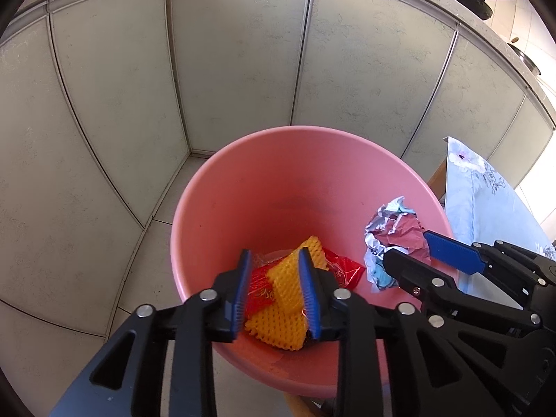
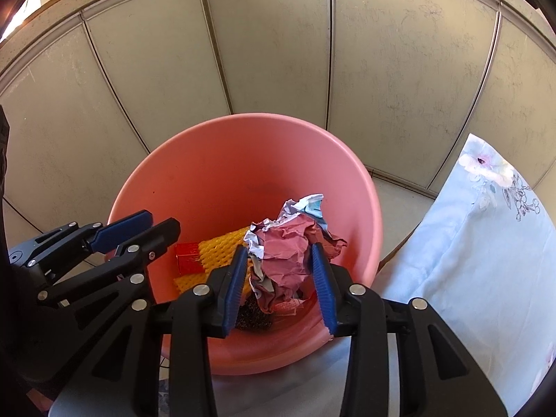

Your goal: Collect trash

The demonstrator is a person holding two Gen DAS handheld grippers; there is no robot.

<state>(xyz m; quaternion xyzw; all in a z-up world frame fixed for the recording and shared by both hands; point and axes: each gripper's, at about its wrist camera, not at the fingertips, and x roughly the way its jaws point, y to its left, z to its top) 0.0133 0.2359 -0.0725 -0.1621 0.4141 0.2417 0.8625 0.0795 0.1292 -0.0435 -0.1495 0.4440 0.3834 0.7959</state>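
Right gripper (image 2: 281,278) clamps crumpled paper wad (image 2: 288,260) | directly above pink bin (image 2: 215,160), frame centre | left gripper (image 1: 274,288) spread, nothing held

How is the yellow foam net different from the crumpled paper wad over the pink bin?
The yellow foam net is bright mesh with a regular diamond lattice; the crumpled paper wad is creased sheet, dull red and white. The net lies inside the pink bin beside a red wrapper, and the left gripper is open, while the right gripper holds the wad above the bin. Both are light trash at the same bin.
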